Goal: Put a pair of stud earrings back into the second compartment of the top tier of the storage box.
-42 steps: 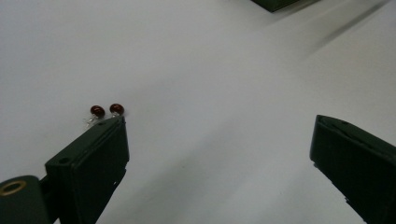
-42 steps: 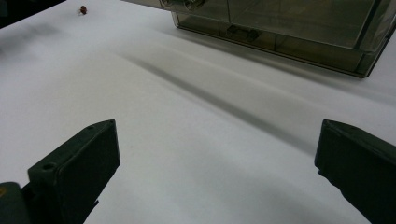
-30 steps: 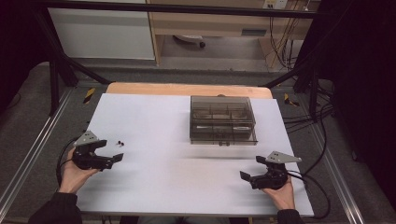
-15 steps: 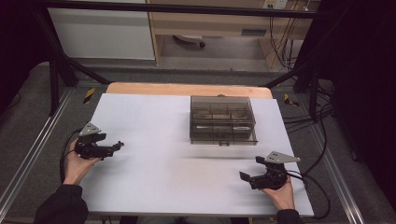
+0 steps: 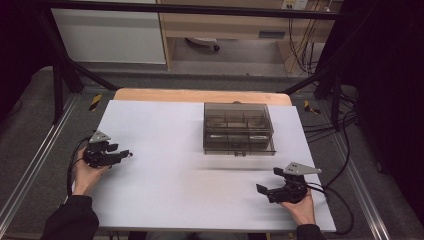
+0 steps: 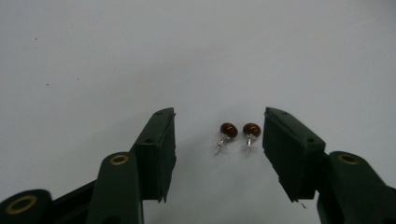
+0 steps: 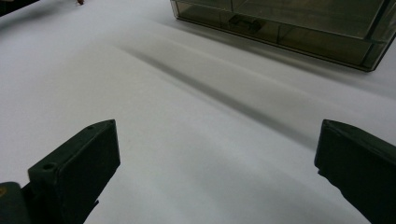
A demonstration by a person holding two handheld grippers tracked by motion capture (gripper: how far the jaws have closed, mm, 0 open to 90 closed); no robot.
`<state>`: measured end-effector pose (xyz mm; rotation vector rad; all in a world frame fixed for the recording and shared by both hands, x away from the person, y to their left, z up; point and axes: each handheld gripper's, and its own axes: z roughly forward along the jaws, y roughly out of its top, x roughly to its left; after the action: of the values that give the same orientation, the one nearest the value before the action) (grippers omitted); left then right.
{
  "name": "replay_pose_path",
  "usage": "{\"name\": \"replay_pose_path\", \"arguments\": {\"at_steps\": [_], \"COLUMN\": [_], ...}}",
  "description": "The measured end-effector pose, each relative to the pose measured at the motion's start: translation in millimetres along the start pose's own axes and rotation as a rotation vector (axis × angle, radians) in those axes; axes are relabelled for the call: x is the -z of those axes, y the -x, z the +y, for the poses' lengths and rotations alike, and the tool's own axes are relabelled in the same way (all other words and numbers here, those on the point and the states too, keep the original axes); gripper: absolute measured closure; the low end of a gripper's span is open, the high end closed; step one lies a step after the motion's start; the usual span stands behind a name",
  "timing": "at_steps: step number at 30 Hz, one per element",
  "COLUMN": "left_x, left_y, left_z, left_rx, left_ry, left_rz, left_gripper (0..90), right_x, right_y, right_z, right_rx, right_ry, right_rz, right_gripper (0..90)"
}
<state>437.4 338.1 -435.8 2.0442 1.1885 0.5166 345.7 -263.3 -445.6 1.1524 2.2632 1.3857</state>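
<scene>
— Two small dark-red studs (image 6: 228, 130) (image 6: 251, 129) lie on the white desk (image 5: 165, 190), side by side and close together, each with a thin silver post pointing toward the camera in the left gripper view.

— Where do they sit against the left gripper (image 6: 218, 135)?

— Between its jaws, nearer the right-hand jaw in that view. The jaws are spread apart and touch neither stud, so it is released. In the high view the left gripper (image 5: 125, 155) is near the desk's left edge, held in a hand (image 5: 86, 175) with a dark sleeve.

— And the other one?

— The right gripper (image 5: 261, 189) sits near the front right corner of the desk, jaws set wide with bare desk between them; released as well.

— Anything else on the desk?

— A smoky transparent box (image 5: 238, 128) with inner compartments stands toward the far side, right of centre, well apart from both grippers. The right gripper view shows its near wall (image 7: 280, 32) at the top.
</scene>
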Motion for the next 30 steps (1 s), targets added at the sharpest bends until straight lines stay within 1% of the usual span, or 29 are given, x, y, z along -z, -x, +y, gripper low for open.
{"name": "replay_pose_path", "arguments": {"at_steps": [9, 11, 18, 22, 24, 30], "left_x": [-6.4, -7.9, -11.3, -12.8, -13.4, -15.1], "left_y": [-2.1, -2.0, -0.4, 0.3, 1.2, 2.1], "left_z": [-1.5, -1.7, -1.9, -2.1, -2.2, -2.2], "left_rx": [-0.007, -0.016, -0.034, -0.037, -0.031, -0.042], "left_ry": [-0.022, -0.024, -0.032, -0.039, -0.039, -0.044], "left_rz": [-0.001, 0.003, -0.007, -0.008, -0.009, -0.005], "left_gripper": [58.8, 60.5, 64.7, 67.8, 69.6, 74.4], "right_x": [0.0, 0.1, 0.0, 0.1, 0.1, 0.1], "right_y": [0.0, 0.0, 0.0, 0.0, 0.1, 0.0], "right_z": [0.0, 0.1, 0.1, 0.1, 0.1, 0.2], "right_rx": [-0.001, -0.002, -0.002, -0.003, -0.002, -0.004], "right_ry": [0.0, -0.001, -0.001, -0.001, -0.004, -0.002], "right_rz": [0.001, 0.002, 0.002, 0.002, 0.003, 0.003], "right_gripper": [0.6, 0.6, 0.6, 0.6, 0.6, 0.6]}}
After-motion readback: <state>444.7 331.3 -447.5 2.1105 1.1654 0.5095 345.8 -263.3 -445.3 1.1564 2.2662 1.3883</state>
